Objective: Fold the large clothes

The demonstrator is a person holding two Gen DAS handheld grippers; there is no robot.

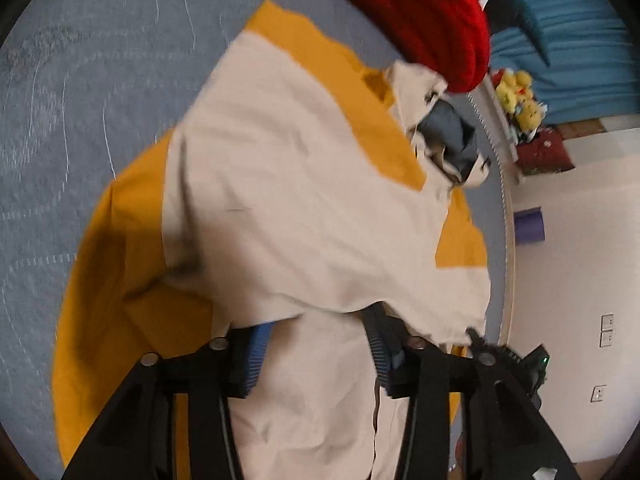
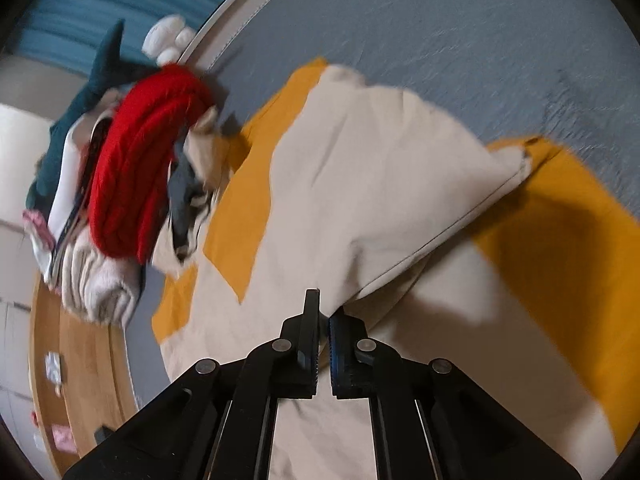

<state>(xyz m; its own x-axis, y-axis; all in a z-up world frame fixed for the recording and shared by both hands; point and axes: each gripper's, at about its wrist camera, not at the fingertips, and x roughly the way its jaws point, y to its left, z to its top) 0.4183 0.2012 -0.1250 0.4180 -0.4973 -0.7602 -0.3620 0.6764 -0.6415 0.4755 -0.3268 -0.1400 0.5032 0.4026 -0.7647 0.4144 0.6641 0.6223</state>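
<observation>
A large cream and mustard-yellow garment [image 1: 304, 184] lies spread on the grey-blue bed cover [image 1: 80, 120]. In the left wrist view a folded cream flap drapes over my left gripper [image 1: 320, 320], whose jaws stand wide apart with cloth over the fingertips. In the right wrist view my right gripper [image 2: 324, 312] is shut on a cream edge of the same garment [image 2: 384, 184] and holds that fold lifted above the layer below.
A pile of folded clothes topped by a red knit sweater [image 2: 144, 168] sits beside the garment near the bed edge; it also shows in the left wrist view [image 1: 436, 16]. Plush toys [image 1: 520, 100] and a teal blanket [image 1: 568, 32] lie beyond. A wooden floor [image 2: 80, 360] lies below the bed edge.
</observation>
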